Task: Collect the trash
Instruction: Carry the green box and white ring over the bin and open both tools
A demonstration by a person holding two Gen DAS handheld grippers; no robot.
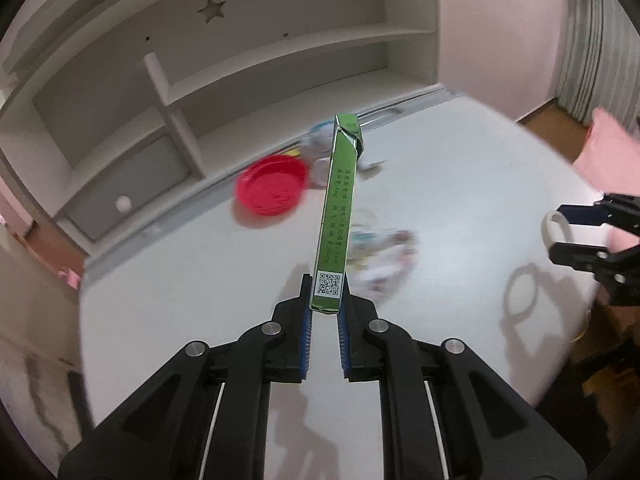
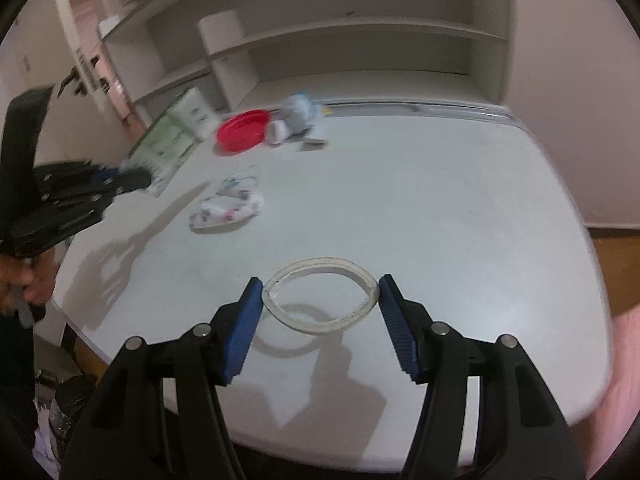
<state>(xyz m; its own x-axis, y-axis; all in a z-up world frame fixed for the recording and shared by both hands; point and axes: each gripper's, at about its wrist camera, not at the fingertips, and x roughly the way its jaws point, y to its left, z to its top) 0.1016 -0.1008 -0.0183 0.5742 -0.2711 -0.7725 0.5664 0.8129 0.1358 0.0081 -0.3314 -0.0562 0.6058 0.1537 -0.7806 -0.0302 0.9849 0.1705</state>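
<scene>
My left gripper (image 1: 325, 300) is shut on a flat green carton (image 1: 338, 216) and holds it upright above the white table (image 1: 460, 168). In the right wrist view the left gripper (image 2: 120, 180) shows at the left with the green-and-white carton (image 2: 176, 136). My right gripper (image 2: 320, 300) is shut on a white ring (image 2: 320, 300), squeezed into an oval, a little above the table (image 2: 440, 200). In the left wrist view the right gripper (image 1: 568, 232) shows at the right with the ring (image 1: 554, 228). A crumpled printed wrapper (image 2: 228, 208) lies mid-table; it also shows in the left wrist view (image 1: 380, 256).
A red plate (image 2: 242, 130) sits at the table's back, also in the left wrist view (image 1: 272, 188). Beside it lies a heap of crumpled white and blue trash (image 2: 296, 118). White shelving (image 2: 360, 48) stands behind the table. A dark bin (image 2: 68, 404) stands below the table's left front edge.
</scene>
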